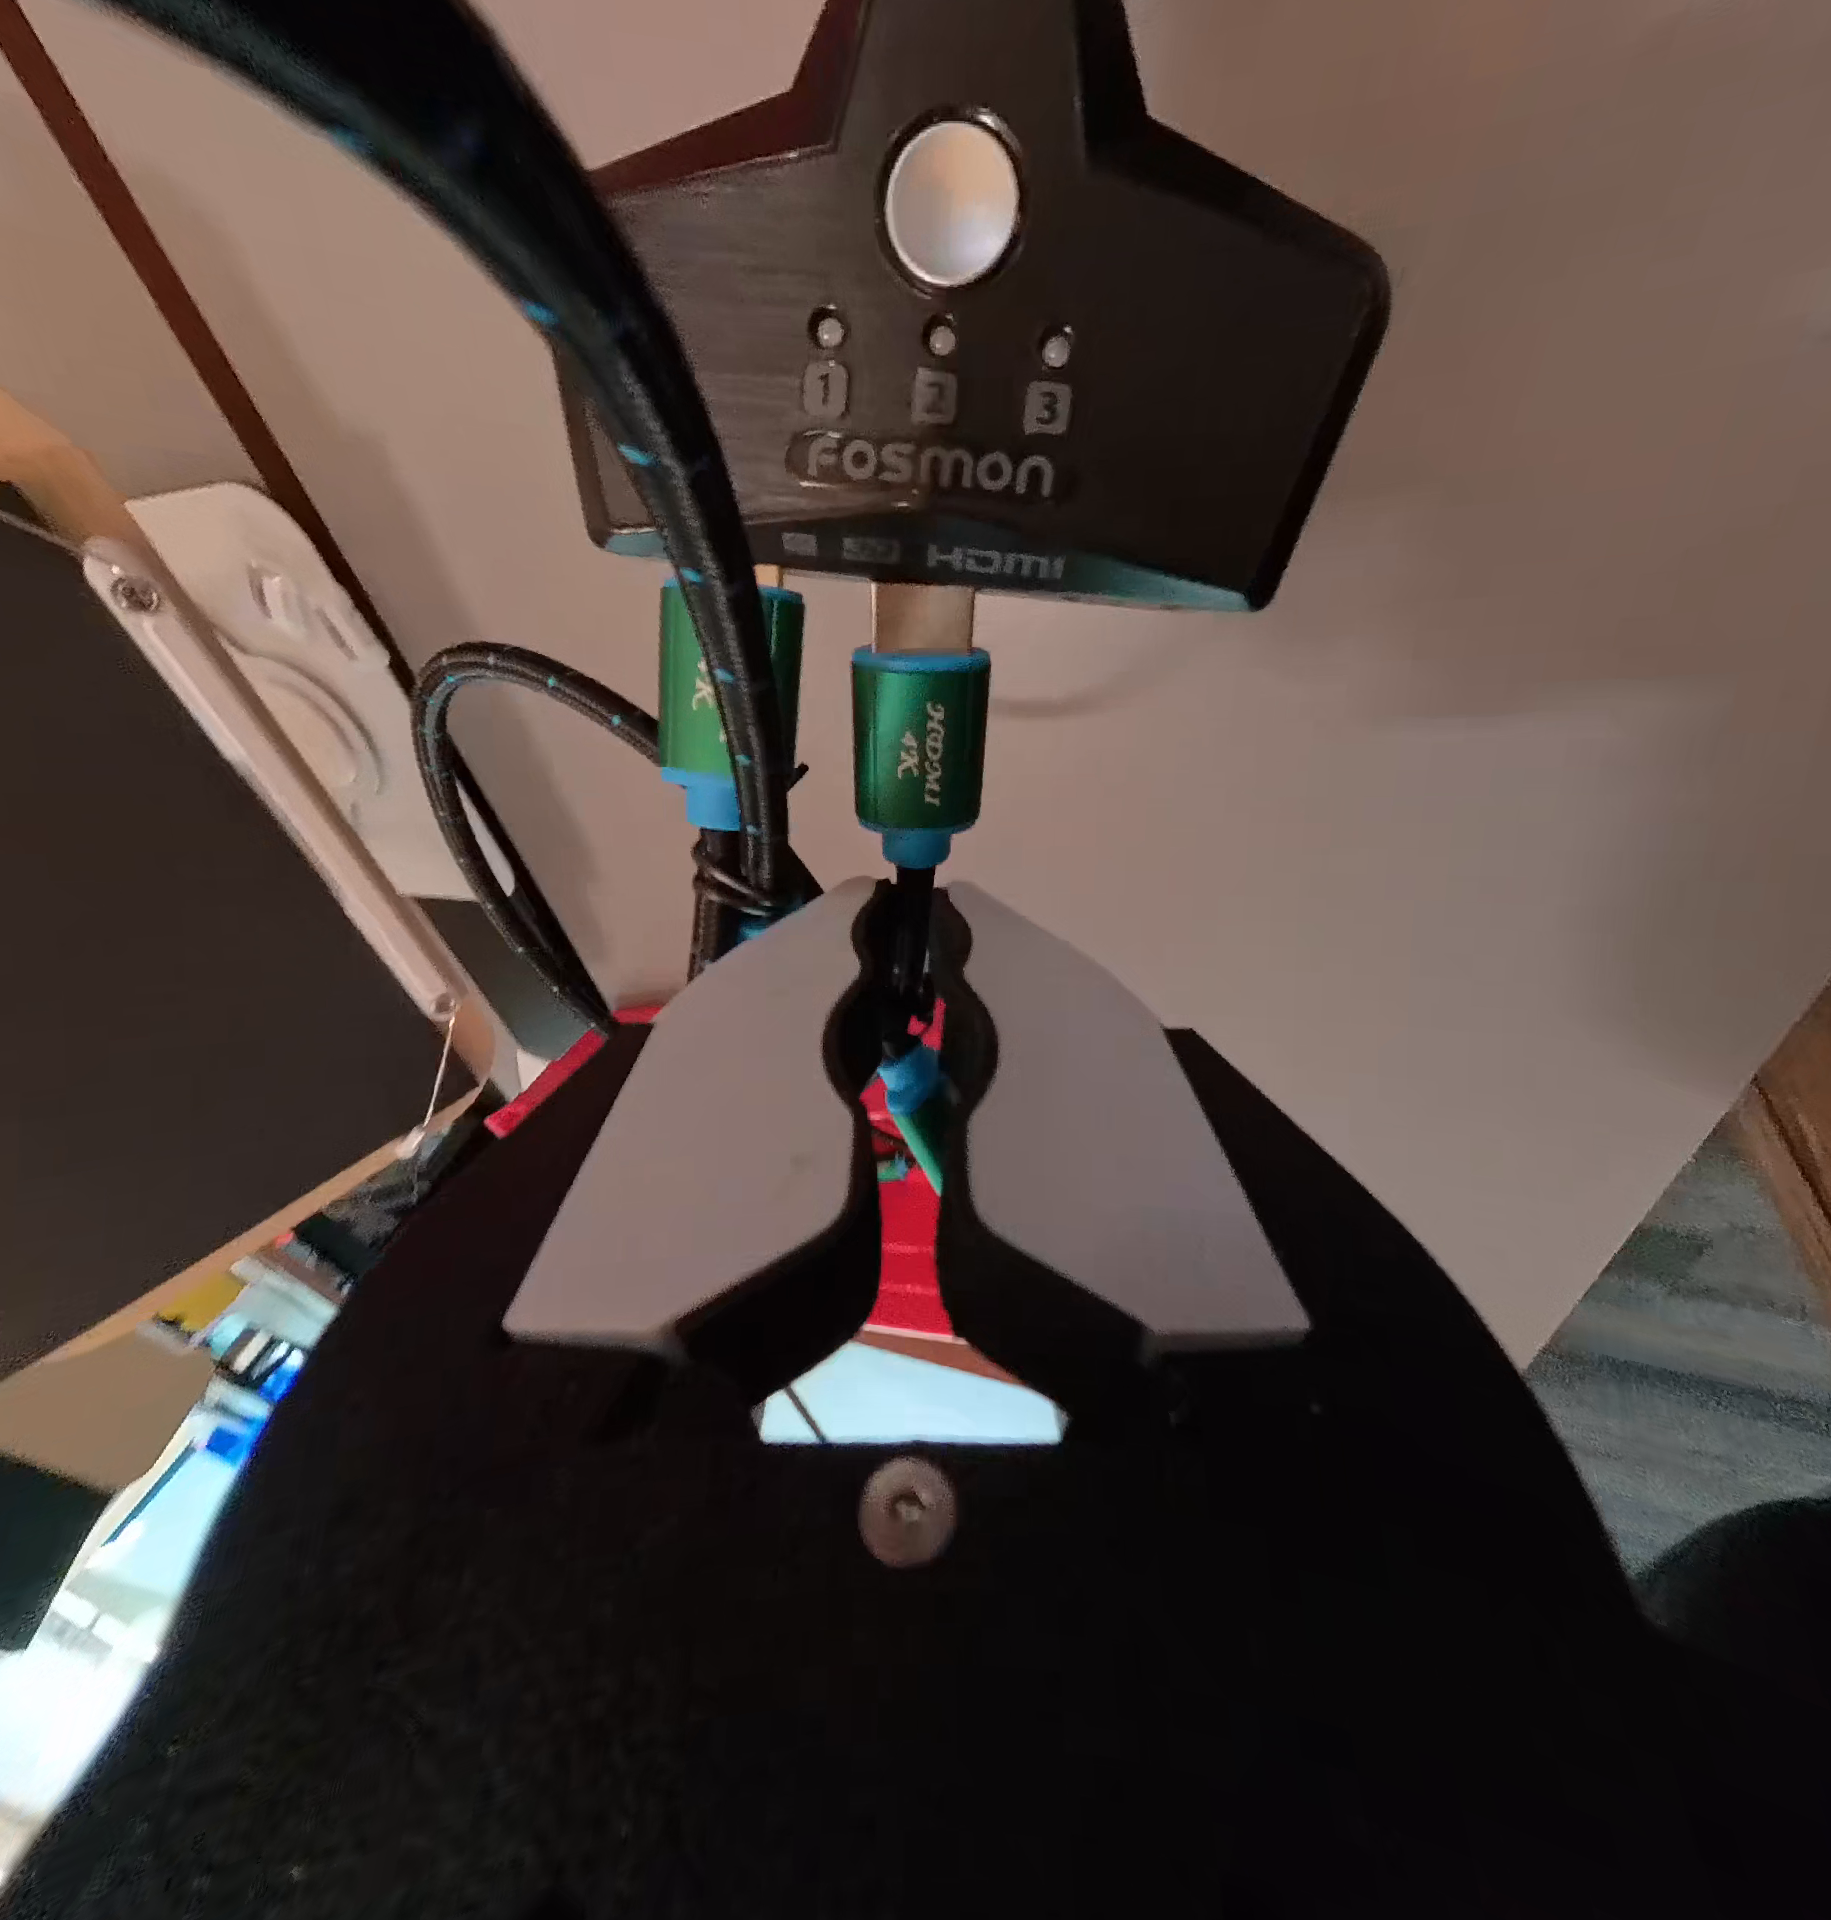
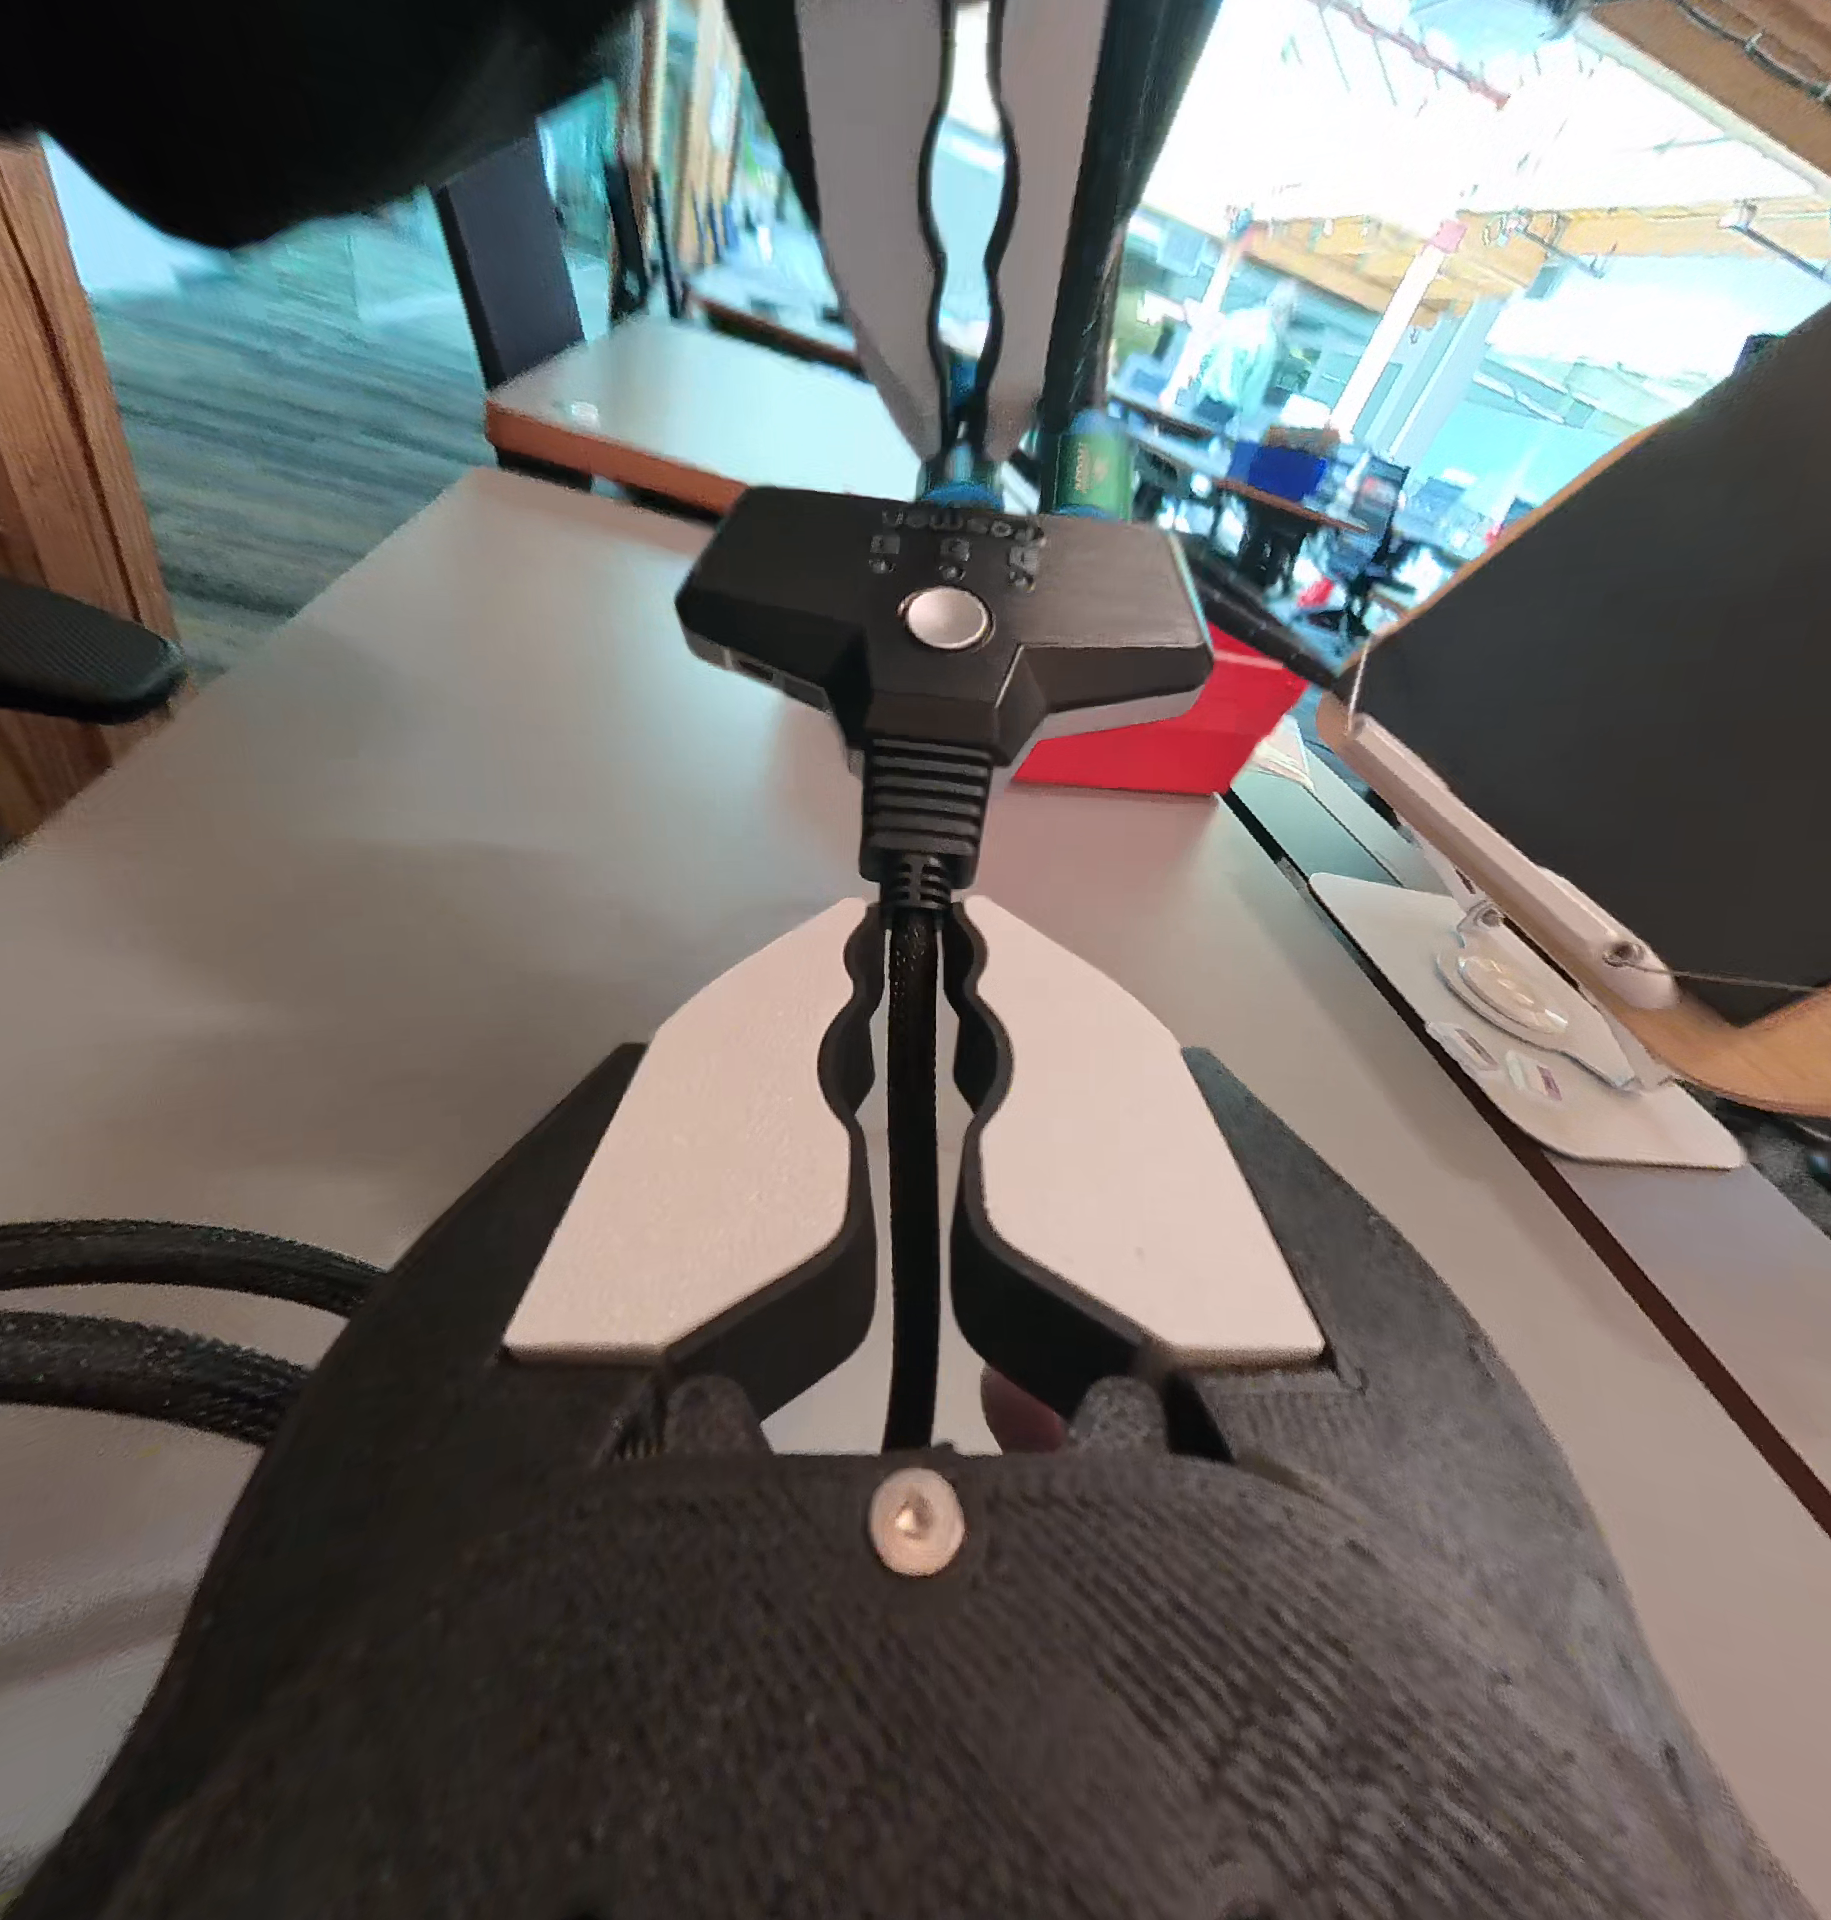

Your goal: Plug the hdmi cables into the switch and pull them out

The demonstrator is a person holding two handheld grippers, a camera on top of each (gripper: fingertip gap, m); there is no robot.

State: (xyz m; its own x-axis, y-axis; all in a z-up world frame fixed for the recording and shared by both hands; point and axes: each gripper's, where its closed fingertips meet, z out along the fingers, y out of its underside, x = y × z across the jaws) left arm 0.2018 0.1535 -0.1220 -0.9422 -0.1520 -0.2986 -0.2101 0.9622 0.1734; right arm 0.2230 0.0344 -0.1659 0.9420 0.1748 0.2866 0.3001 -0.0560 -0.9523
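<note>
Black HDMI switch (image 1: 984, 343) sits lifted just above the pale bench (image 2: 391, 831), held between two opposing grips. Right gripper (image 2: 913, 914) has jaws closed narrow on the switch's own braided pigtail cable (image 2: 913, 1195), right behind the ribbed strain relief, likely to brace the body so it can't slide. Left gripper (image 1: 906, 894) has jaws pinched on the braided cable just below the middle green plug (image 1: 919, 743); gripping the cord, not the shell, keeps the pull in line with the port. Its gold tip shows partly out of the middle port, so seating or extracting, can't tell which. Second green plug (image 1: 729, 675) sits in the left port; third port looks empty. Red box (image 2: 1160, 727) behind.
</note>
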